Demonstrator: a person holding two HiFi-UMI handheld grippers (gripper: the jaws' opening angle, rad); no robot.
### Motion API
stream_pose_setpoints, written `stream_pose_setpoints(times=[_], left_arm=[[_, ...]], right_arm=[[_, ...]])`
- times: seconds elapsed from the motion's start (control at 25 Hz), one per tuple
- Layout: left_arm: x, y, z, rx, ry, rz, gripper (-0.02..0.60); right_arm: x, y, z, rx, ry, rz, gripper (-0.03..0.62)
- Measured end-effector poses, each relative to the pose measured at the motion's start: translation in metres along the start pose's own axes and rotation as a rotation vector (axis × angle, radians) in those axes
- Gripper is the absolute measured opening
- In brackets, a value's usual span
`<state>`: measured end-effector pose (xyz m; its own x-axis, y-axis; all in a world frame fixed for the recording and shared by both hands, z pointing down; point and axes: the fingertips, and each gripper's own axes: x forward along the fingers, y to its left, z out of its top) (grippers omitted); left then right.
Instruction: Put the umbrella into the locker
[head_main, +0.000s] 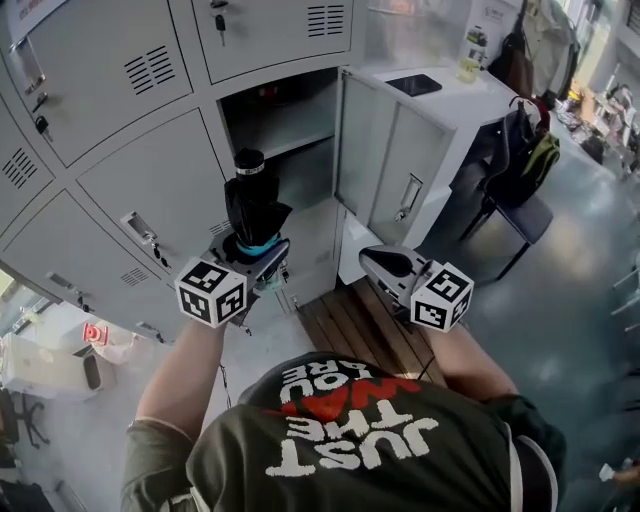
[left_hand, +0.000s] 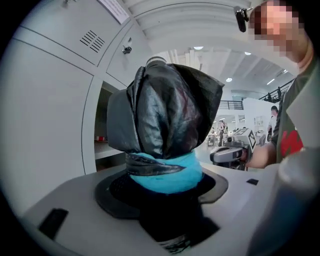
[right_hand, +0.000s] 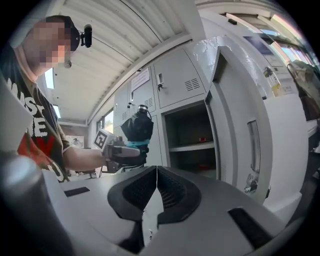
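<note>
A: Head view?
B: L gripper (head_main: 258, 252) clamped on the folded umbrella (head_main: 252, 205), held upright. The open locker (head_main: 285, 125) is ahead-right of it. R gripper (head_main: 385, 265) is alongside, with the door (head_main: 385, 160) swung out ahead of it.
A: Gripper views?
B: L: umbrella fills the jaws. R: jaws together, empty, door to its right.

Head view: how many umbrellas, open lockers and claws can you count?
umbrella: 1
open locker: 1
claws: 2, the left claw and the right claw
Total: 4
</note>
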<state>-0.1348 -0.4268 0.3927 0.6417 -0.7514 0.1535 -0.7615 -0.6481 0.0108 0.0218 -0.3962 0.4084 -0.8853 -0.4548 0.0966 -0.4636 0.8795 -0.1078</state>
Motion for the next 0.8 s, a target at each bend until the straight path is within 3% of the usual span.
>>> stream_pose_setpoints(times=[0.16,0.48,0.8], left_arm=[[0.037,0.009,0.008,-0.044,0.054,-0.021,0.297],[0.093,0.033,0.027,-0.324,0.066,-0.070,0.295],[0.145,0.068,0.043,-0.485,0.095,-0.026,0.295]], right_arm=[[-0.010,-0.007,0.000,0.008,-0.006,-0.024,0.034],[-0.029,-0.016,-0.013,0.046,-0.008,-0.069,0.034],[-0.040,-0.019,-0.020,0.065,-0.004,-0.094,0.034]])
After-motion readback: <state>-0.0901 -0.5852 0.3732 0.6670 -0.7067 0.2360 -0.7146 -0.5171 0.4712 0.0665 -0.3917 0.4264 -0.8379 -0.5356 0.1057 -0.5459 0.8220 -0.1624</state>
